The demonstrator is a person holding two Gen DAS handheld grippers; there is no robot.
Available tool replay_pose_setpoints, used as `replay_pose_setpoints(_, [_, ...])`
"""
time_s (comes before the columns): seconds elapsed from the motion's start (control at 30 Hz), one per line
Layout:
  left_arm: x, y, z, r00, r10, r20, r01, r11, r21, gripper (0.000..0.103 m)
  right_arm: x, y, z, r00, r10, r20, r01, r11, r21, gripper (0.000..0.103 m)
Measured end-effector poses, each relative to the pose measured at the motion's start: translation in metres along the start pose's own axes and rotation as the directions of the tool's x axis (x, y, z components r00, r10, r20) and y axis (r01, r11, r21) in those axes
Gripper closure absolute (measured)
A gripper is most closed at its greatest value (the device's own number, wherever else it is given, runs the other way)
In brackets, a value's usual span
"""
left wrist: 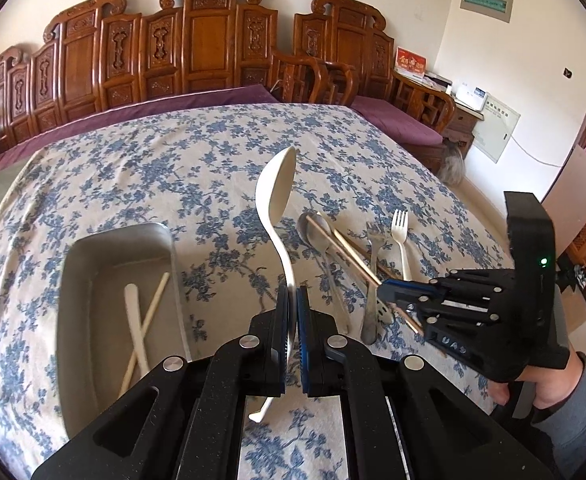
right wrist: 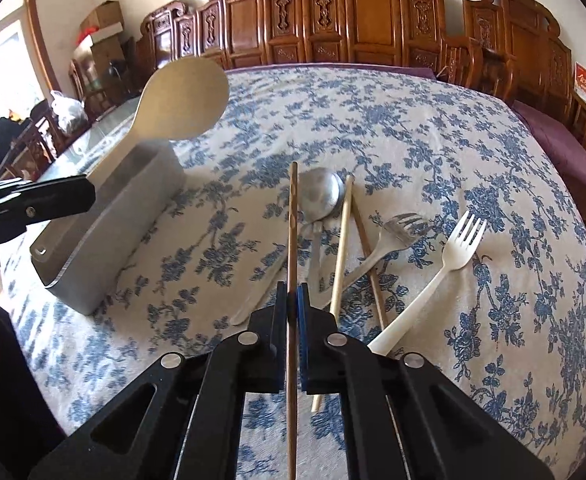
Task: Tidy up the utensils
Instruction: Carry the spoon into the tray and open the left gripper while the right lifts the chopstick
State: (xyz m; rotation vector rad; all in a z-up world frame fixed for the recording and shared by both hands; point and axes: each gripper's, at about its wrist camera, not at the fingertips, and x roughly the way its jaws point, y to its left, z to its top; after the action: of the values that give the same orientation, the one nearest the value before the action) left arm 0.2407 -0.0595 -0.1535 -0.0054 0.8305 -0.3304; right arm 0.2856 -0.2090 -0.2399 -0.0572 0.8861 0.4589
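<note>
- Utensils, loose group: metal spoon (right wrist: 320, 195), metal fork (right wrist: 401, 227), white plastic fork (right wrist: 459, 242) and pale chopstick (right wrist: 340, 256) lie crossed on the floral cloth of the table (right wrist: 473, 152), right of the tray.
- White ladle-spoon (left wrist: 275, 196): my left tongs (left wrist: 292, 300) are clenched on its handle; bowl raised above the table, handle end hanging below the pads.
- Brown chopstick (right wrist: 292, 220): my right tongs (right wrist: 292, 300) are clamped on its middle; it runs near to far.
- Grey tray (left wrist: 73, 280): left on the table, holding one white utensil (left wrist: 133, 316) and one pale stick (left wrist: 153, 308), crossed.
- Carved wooden bench (left wrist: 209, 40) with purple cushion: far side, behind the table.
</note>
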Motion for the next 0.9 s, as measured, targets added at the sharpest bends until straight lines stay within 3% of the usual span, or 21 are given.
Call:
replay_pose_setpoints(0.53, [-0.039, 0.059, -0.007, 0.993, 0.12, -0.002, -0.12, 0.992, -0.05, 0.1, -0.019, 0.035, 0.01, 0.994, 0.086, 0.072, -0.085, 0.996, -0.021, 0.097])
replay_pose_setpoints(0.9, [-0.013, 0.096, -0.025, 0.977, 0.19, -0.093, -0.198, 0.977, -0.081, 0.1, -0.029, 0.056, 0.017, 0.984, 0.141, 0.106, -0.139, 0.99, -0.033, 0.097])
